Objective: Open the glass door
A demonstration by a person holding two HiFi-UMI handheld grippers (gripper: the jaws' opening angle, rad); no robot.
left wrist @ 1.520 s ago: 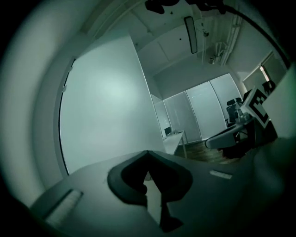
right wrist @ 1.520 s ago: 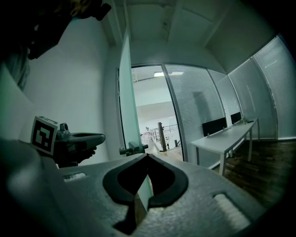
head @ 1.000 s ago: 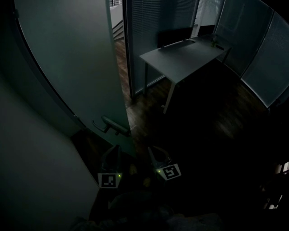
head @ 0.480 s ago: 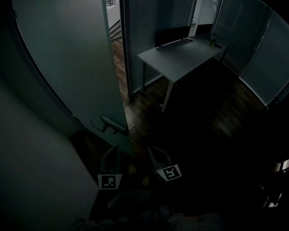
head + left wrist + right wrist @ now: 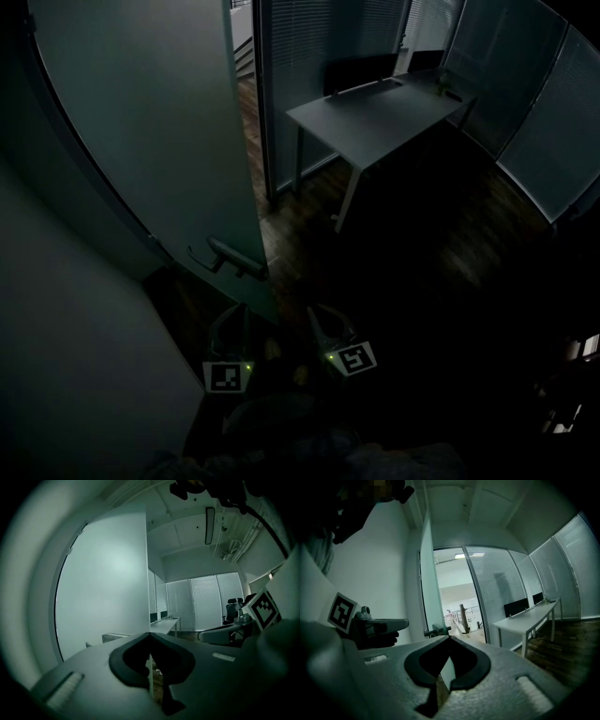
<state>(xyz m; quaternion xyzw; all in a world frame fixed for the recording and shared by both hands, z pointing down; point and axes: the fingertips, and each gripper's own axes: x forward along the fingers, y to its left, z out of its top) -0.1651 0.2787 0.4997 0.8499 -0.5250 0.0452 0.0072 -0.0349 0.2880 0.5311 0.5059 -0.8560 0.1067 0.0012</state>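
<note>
The left tool (image 5: 232, 311) and the right tool (image 5: 315, 312) sit side by side at the near edge of the head view, low and close to the person's body. Both point roughly level toward the far side. They are near each other but apart, and the right tool's tips lean a little to the left. Each tool's jaws are pressed together tip to tip, with nothing between them. The hands holding them are lost in the dark.
</note>
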